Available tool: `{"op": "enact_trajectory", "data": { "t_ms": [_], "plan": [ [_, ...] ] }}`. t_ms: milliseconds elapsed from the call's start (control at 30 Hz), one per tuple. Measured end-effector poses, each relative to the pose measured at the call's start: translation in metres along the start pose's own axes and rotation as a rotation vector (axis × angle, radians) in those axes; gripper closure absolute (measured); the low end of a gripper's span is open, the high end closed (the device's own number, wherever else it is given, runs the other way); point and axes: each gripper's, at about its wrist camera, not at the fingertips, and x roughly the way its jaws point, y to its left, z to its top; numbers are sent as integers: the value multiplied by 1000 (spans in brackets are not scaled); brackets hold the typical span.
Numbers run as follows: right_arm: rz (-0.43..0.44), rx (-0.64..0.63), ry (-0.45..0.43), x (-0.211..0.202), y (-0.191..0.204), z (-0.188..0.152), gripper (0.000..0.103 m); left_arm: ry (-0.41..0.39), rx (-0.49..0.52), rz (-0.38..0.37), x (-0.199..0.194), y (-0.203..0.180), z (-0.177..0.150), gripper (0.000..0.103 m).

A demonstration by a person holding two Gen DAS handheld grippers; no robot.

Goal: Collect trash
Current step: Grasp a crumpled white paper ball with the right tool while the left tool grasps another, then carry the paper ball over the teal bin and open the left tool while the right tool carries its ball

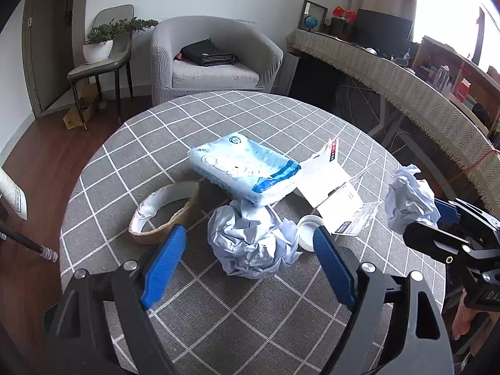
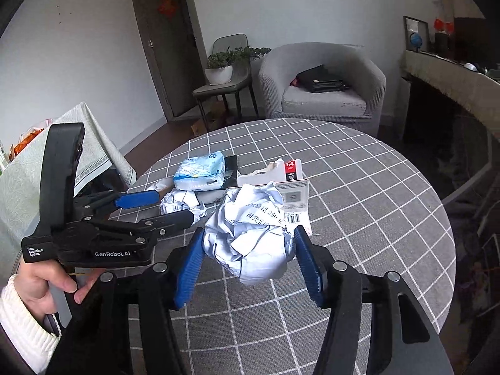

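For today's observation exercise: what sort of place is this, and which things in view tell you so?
Most likely a living room in a home. A grey armchair with a black bag on it, a potted plant on a side chair, and a round table under a checked cloth all suggest it.

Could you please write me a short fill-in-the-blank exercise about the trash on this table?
1. The right gripper is shut on a crumpled ball of ____.
2. The left gripper is ____, straddling a second paper ball lying on the table.
3. A tissue pack lies beside a roll of ____.
4. The tablecloth has a white ____ pattern.

Answers: paper; open; tape; grid
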Motion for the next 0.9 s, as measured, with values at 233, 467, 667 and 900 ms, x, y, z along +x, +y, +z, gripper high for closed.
{"op": "enact_trajectory", "data": {
  "t_ms": [233,467,667,900],
  "plan": [
    [5,39,-13,-2,-10,-1,45,38,-23,-14,11,2,1,38],
    [-13,36,-23,-5,-8,-3,45,14,-7,-4,1,-6,-5,45],
    [-24,60,-41,-9,-5,-4,45,31,7,-35,-8,-10,-16,45],
    [-13,68,-34,-4,11,-9,45,27,-1,-37,-27,1,-26,45]
  ]
}}
